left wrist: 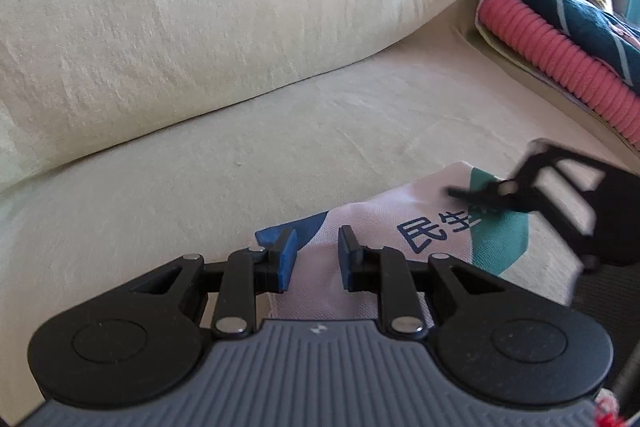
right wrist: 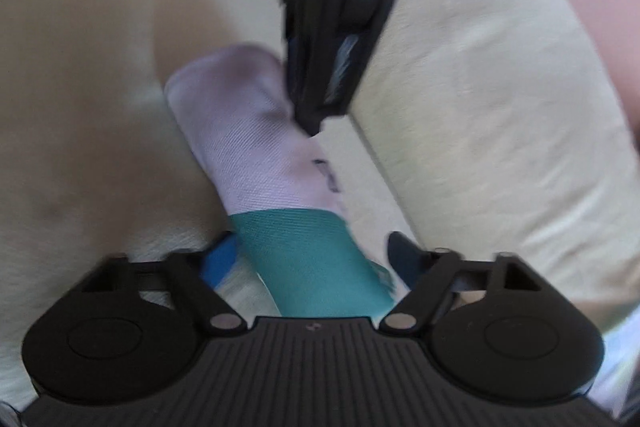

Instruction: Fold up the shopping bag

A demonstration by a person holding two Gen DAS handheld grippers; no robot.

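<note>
Cream sofa seat [left wrist: 200,195] w/ a big back cushion [left wrist: 200,19] ahead of the left claw [left wrist: 317,255]; pink ribbed roll [left wrist: 560,67] on patterned cloth far right. Shopping bag [left wrist: 380,239], white w/ teal and blue patches plus dark print, lies folded under both claws. Left claw open. Right claw [right wrist: 316,259] open, straddling the teal end.

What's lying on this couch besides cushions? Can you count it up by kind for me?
Shopping bag: 1
Pink ribbed roll: 1
Patterned teal cloth: 1
Handheld tools: 2, left tool and right tool
Total: 5
</note>
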